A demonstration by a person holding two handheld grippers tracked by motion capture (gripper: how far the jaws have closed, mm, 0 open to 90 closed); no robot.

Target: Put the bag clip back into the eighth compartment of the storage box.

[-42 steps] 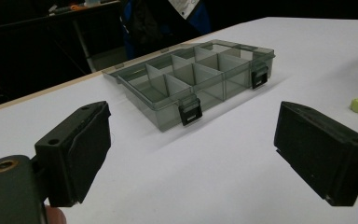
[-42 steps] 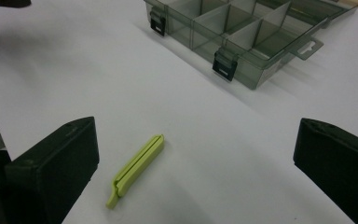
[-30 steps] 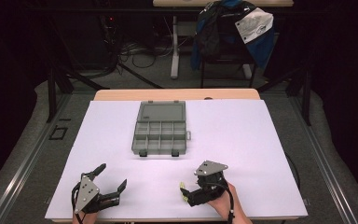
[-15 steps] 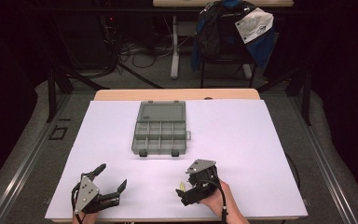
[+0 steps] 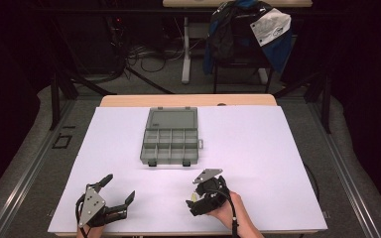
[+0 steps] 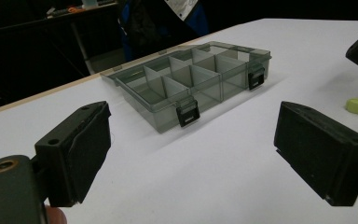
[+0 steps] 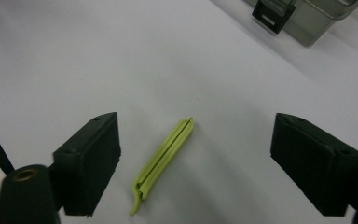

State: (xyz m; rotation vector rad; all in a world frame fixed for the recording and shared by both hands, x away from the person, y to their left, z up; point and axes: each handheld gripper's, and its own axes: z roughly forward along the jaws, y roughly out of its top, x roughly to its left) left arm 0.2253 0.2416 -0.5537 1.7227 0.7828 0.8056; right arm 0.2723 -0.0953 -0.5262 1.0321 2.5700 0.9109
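- Left gripper (image 5: pixel 118 195): held low at the near left of the white table (image 5: pixel 278 148), jaws spread wide, nothing between them. Flat black pads (image 6: pixel 324 158) are seen in the left gripper view.
- Compartment box (image 5: pixel 171 136): smoky translucent plastic, lid laid open, two black latches (image 6: pixel 188 113) on the near wall; compartments look empty. Judged rigid and light.
- Right gripper (image 5: pixel 198 196): tilted down at near centre-right, jaws wide, straddling but not touching a yellow-green clip (image 7: pixel 164 161).
- Clip: slim, folded plastic strip lying flat on the table, near the box. Judged very light, slightly springy, smooth; best pinched across its narrow sides at mid-length.
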